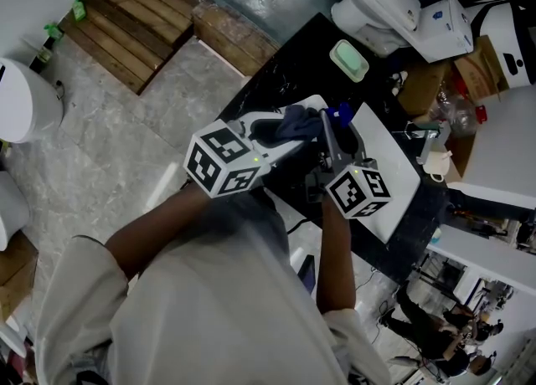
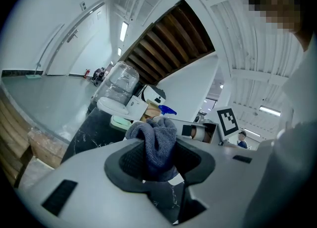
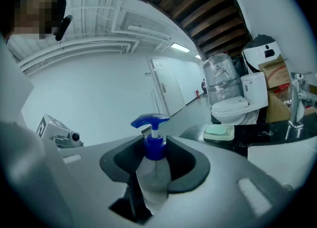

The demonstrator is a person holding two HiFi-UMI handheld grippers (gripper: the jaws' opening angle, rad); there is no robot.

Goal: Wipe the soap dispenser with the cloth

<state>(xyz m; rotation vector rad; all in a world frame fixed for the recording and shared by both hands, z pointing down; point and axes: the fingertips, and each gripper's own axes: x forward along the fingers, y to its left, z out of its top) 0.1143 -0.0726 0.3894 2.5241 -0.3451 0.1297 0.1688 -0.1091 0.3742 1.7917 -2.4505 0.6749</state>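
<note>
1. A dark surface (image 1: 276,82) stands on a tiled floor.
2. The left hand-held gripper (image 2: 159,165) is clenched on a grey cloth (image 2: 157,142).
3. The right hand-held gripper (image 3: 156,170) grasps the upright dispenser (image 3: 153,177) just below its blue pump (image 3: 150,121).
4. Both are held over the surface's near edge, with the cloth just beside the pump.
5. A green soap dish (image 1: 349,60) lies farther back.

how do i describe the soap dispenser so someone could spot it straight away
Start at the black counter beside the white toilet; over it, the right gripper is closed on the soap dispenser. It is a clear bottle with a blue pump head, unlike the grey-blue cloth in the left gripper or the pale green soap dish.
</note>
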